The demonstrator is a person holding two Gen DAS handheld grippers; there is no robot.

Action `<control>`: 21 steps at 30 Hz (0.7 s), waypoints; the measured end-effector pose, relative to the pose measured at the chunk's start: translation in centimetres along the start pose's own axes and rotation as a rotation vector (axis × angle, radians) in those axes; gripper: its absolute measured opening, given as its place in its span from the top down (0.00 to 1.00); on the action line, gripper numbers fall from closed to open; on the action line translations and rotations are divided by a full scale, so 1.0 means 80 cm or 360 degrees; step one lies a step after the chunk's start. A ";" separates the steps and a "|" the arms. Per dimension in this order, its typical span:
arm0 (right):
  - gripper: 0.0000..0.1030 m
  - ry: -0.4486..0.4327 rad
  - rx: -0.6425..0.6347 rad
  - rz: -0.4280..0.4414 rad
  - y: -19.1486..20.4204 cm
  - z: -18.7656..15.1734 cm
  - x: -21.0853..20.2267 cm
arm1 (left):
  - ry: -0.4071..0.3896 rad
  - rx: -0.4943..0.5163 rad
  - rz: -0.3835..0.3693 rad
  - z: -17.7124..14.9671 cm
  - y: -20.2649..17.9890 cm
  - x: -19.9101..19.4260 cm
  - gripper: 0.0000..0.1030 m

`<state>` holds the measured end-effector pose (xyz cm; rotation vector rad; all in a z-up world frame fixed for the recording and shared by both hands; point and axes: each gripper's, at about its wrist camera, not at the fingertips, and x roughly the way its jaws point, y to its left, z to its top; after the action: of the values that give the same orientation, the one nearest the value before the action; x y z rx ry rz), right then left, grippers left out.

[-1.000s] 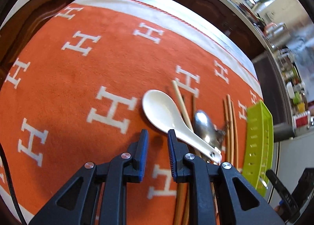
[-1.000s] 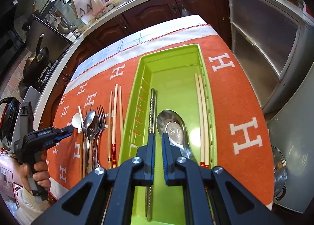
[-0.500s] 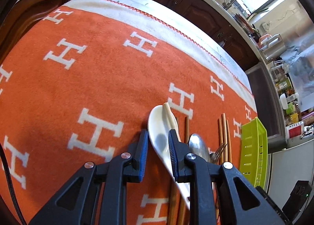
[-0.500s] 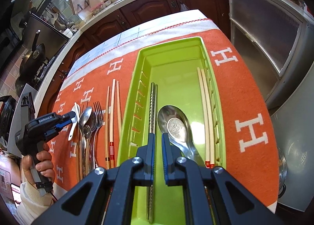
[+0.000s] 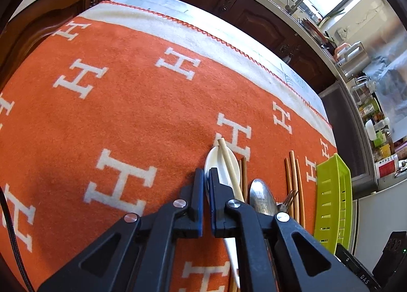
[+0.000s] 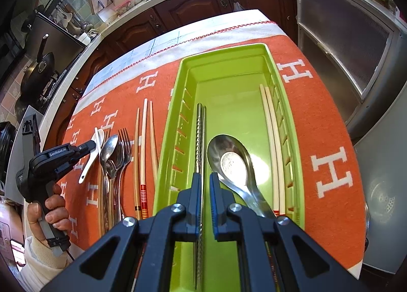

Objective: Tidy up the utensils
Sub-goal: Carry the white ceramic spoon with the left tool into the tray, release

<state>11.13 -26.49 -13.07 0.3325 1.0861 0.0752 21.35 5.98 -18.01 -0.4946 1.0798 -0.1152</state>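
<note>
A white ceramic spoon (image 5: 223, 167) lies on the orange cloth among loose utensils. My left gripper (image 5: 206, 172) has closed on the spoon's bowl edge; in the right wrist view the left gripper (image 6: 92, 144) pinches the white spoon (image 6: 90, 158). A pale chopstick (image 5: 230, 164) lies across the spoon. The green tray (image 6: 229, 68) holds metal chopsticks (image 6: 201, 129), a metal spoon (image 6: 229, 162) and pale chopsticks (image 6: 272, 139). My right gripper (image 6: 206, 177) hovers over the tray, nearly shut and empty.
Metal spoons (image 6: 110, 152), a fork (image 6: 125, 144) and wooden chopsticks (image 6: 143, 144) lie left of the tray. The green tray (image 5: 333, 197) shows at the right of the left wrist view. Dark cabinets and a counter ring the table.
My left gripper moved onto the white spoon's bowl and closed from open to pinching it. The spoon has turned to lie lengthwise. The right gripper stayed over the tray.
</note>
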 end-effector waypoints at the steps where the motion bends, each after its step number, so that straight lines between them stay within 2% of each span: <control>1: 0.93 -0.0003 0.0005 -0.0001 0.000 0.000 -0.001 | -0.0003 -0.0005 -0.0002 0.000 0.002 -0.002 0.99; 6: 0.93 -0.0025 0.0014 0.0008 0.000 0.000 -0.008 | -0.0017 0.0004 -0.0014 -0.010 0.013 -0.026 0.99; 12: 0.93 -0.0058 0.0013 0.0026 0.000 -0.007 -0.022 | -0.0063 0.0089 -0.0019 -0.030 0.007 -0.081 0.99; 17: 0.93 -0.0081 0.0026 0.0048 -0.004 -0.016 -0.035 | -0.0051 0.0216 -0.0041 -0.051 -0.037 -0.117 0.99; 21: 0.93 -0.0103 0.0048 0.0052 -0.011 -0.023 -0.047 | -0.0010 0.0346 -0.0054 -0.071 -0.101 -0.125 0.99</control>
<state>7.67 -27.76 -10.90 0.3774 1.0186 0.0768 12.82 0.20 -8.39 -0.3172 1.0388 -0.2578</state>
